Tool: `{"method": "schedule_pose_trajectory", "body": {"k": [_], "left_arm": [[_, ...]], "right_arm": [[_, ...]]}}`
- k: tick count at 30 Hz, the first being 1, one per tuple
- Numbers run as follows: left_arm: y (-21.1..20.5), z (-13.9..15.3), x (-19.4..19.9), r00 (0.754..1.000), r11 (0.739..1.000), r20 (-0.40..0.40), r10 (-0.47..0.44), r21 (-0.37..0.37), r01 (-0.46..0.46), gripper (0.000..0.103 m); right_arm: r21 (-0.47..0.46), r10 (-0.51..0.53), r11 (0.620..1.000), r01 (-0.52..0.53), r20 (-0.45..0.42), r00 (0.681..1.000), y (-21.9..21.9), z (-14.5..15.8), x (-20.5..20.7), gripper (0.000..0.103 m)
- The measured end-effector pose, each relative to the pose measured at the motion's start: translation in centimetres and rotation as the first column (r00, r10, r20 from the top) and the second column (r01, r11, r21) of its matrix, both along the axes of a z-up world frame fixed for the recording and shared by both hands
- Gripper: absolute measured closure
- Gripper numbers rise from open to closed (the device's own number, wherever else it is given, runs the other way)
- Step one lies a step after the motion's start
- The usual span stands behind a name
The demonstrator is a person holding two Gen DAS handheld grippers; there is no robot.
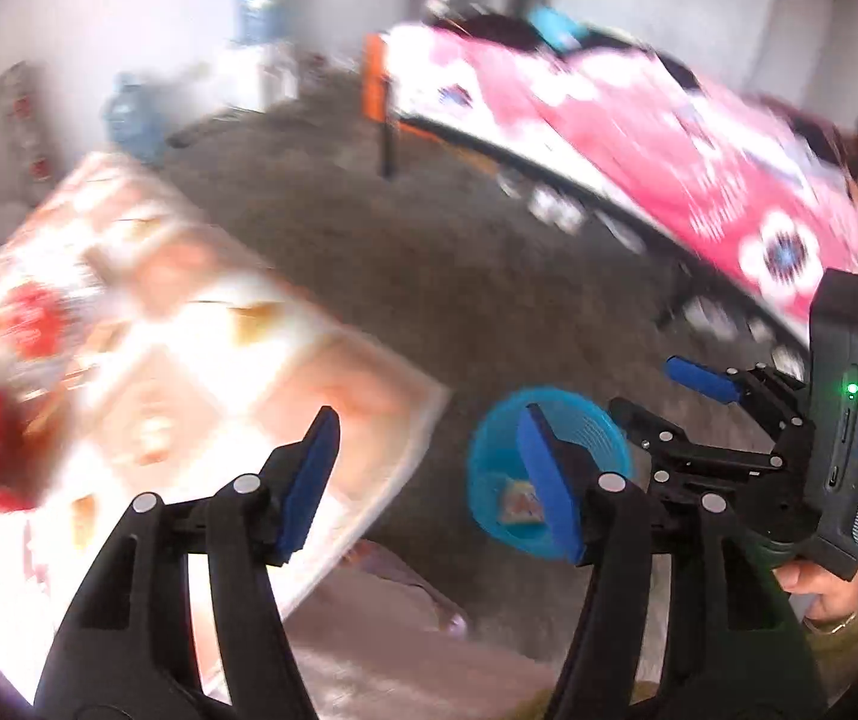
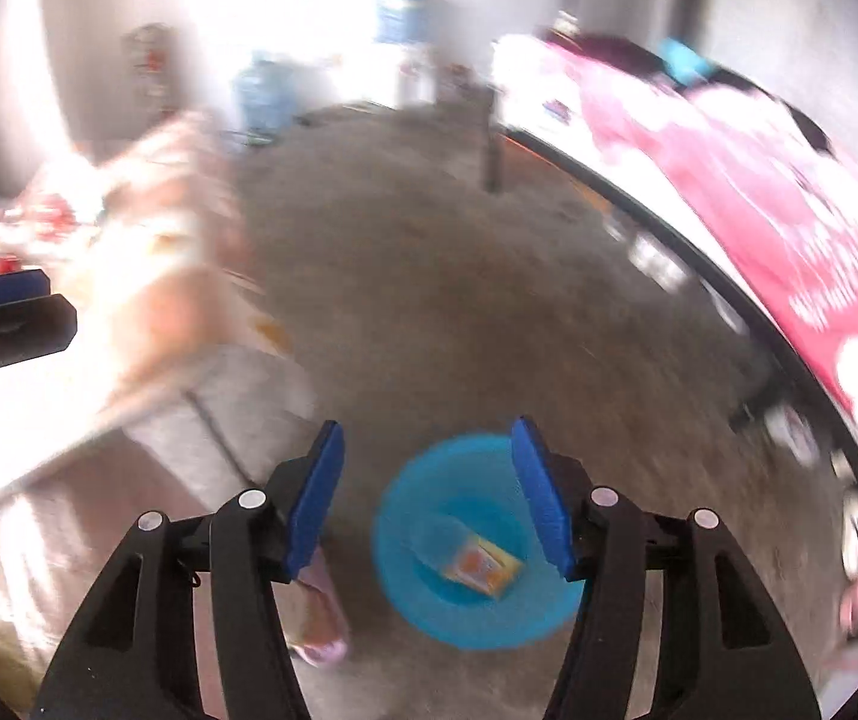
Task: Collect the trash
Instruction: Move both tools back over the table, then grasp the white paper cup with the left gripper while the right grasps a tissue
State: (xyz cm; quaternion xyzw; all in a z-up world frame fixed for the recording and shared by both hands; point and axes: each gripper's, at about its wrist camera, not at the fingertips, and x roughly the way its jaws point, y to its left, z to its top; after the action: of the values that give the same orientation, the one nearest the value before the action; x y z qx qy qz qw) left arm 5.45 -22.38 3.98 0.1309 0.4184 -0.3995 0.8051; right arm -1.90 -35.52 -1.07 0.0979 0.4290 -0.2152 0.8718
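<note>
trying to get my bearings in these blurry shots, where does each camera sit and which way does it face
Left wrist: on the left gripper, angled down at the patterned tablecloth and grey floor; shows its open blue-padded fingers, the right gripper and a hand.
Right wrist: on the right gripper, angled down over the floor; shows its open fingers and the left gripper's tip at the picture's left edge.
Shared: round blue plastic bin holding an orange wrapper, pink floral bedcover.

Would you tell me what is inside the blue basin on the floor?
The blue basin holds one orange-yellow wrapper; a gripper finger hides part of its right rim.
</note>
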Motion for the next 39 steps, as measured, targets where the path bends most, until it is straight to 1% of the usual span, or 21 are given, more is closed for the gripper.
{"method": "schedule_pose_trajectory", "body": {"k": [3,5,7,9,12,14,17,19,23,27,29,31,32,37,39], "left_arm": [[5.1,1.7,1.0,0.992,0.992,0.034,0.118,-0.038,-0.117,0.041],[8.4,2.5,1.7,0.978,0.978,0.054,0.201,-0.061,-0.198,0.041],[11.9,2.8,2.3,0.955,0.956,0.072,0.289,-0.078,-0.283,0.041],[15.7,2.9,3.0,0.923,0.927,0.089,0.373,-0.081,-0.367,0.040],[21.1,2.4,3.5,0.868,0.871,0.085,0.490,-0.090,-0.483,0.040],[24.5,1.9,3.9,0.825,0.828,0.070,0.560,-0.091,-0.554,0.040],[29.5,0.3,3.9,0.766,0.765,0.039,0.642,-0.091,-0.637,0.040],[31.6,-0.8,4.4,0.737,0.736,0.020,0.675,-0.094,-0.671,0.040],[34.7,-3.1,5.5,0.695,0.689,-0.037,0.718,-0.101,-0.717,0.040],[36.8,-4.2,7.3,0.670,0.656,-0.085,0.738,-0.146,-0.741,0.040],[37.8,-4.5,8.3,0.654,0.632,-0.118,0.747,-0.178,-0.754,0.040],[38.5,-4.4,9.2,0.634,0.603,-0.145,0.760,-0.205,-0.770,0.040],[38.9,-4.3,9.5,0.627,0.593,-0.149,0.764,-0.220,-0.775,0.040],[41.3,-3.3,11.8,0.601,0.549,-0.172,0.780,-0.273,-0.790,0.042],[42.2,-2.4,13.1,0.594,0.537,-0.169,0.786,-0.289,-0.793,0.043]], "right_arm": [[-0.006,0.124,0.992,-0.124,0.046,0.991,3.3,2.2,3.3,0.046],[-0.011,0.201,0.980,-0.201,0.067,0.977,5.8,3.3,5.4,0.046],[-0.011,0.280,0.960,-0.280,0.083,0.956,8.5,4.1,7.5,0.046],[-0.008,0.345,0.938,-0.346,0.086,0.935,10.8,4.2,9.6,0.046],[0.007,0.433,0.900,-0.435,0.084,0.897,14.5,4.3,12.4,0.046],[0.013,0.482,0.875,-0.484,0.074,0.873,17.0,3.8,13.9,0.046],[0.040,0.532,0.845,-0.534,0.052,0.845,20.1,2.8,15.8,0.046],[0.058,0.554,0.830,-0.555,0.033,0.832,22.2,2.3,16.9,0.046],[0.092,0.587,0.806,-0.585,0.007,0.809,24.7,1.4,18.3,0.046],[0.083,0.616,0.784,-0.615,0.019,0.788,26.7,1.3,19.8,0.046],[0.074,0.623,0.779,-0.623,0.025,0.782,27.5,1.5,20.8,0.046],[0.065,0.628,0.775,-0.628,0.031,0.778,27.8,1.8,21.3,0.046],[0.059,0.628,0.775,-0.629,0.032,0.777,27.7,2.0,21.8,0.046],[0.056,0.629,0.775,-0.629,0.030,0.777,27.4,2.3,23.1,0.046],[0.065,0.629,0.774,-0.630,0.037,0.776,27.1,2.7,23.6,0.046]]}}
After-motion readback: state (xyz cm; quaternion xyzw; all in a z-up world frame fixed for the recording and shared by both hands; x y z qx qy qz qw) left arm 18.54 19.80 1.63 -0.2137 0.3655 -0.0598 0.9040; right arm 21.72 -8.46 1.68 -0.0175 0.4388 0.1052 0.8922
